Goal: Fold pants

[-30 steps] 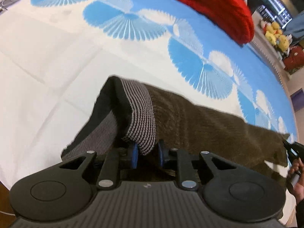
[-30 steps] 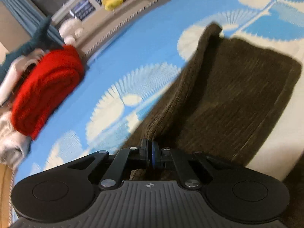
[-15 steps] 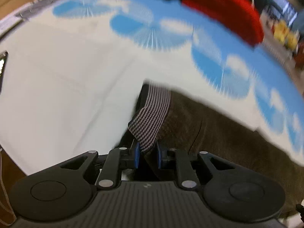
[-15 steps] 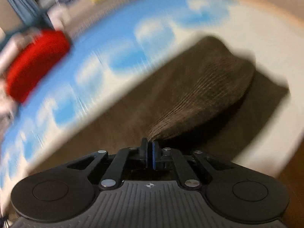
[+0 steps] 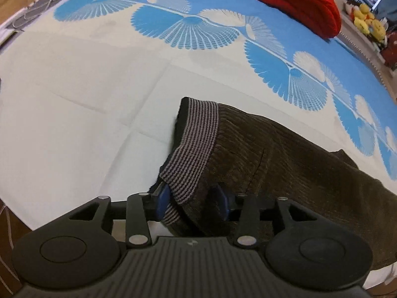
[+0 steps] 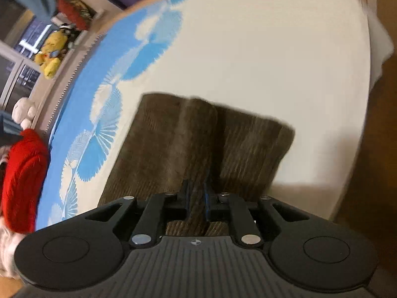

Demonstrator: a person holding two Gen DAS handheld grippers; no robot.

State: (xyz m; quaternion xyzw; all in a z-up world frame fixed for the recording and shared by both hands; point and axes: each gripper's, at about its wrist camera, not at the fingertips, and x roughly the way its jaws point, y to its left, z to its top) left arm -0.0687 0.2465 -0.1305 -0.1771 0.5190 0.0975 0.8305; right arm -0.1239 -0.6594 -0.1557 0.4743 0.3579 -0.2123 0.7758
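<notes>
Dark brown corduroy pants (image 5: pixel 285 164) lie on the bed cover (image 5: pixel 74 99). Their grey striped waistband (image 5: pixel 196 144) points toward my left gripper (image 5: pixel 192 198). Its jaws are opening: the blue pads stand apart, and the waistband corner lies loose between them. In the right wrist view the pants (image 6: pixel 173 144) end in a squared edge on the white part of the cover (image 6: pixel 273 49). A raised fold of the fabric runs into my right gripper (image 6: pixel 196 196). Its jaws are opening by a narrow gap that the fold still fills.
A red knitted garment (image 5: pixel 292 0) lies at the far side of the bed, also seen as the red knit (image 6: pixel 22 173). Yellow plush toys (image 6: pixel 50 52) sit on a ledge beyond. The bed's edge (image 6: pixel 369 114) and wooden floor are close on the right.
The left pads have spread apart and the waistband has slackened between them. The right gripper swept fast across the bed with the brown fabric and rolled; its pads have parted slightly.
</notes>
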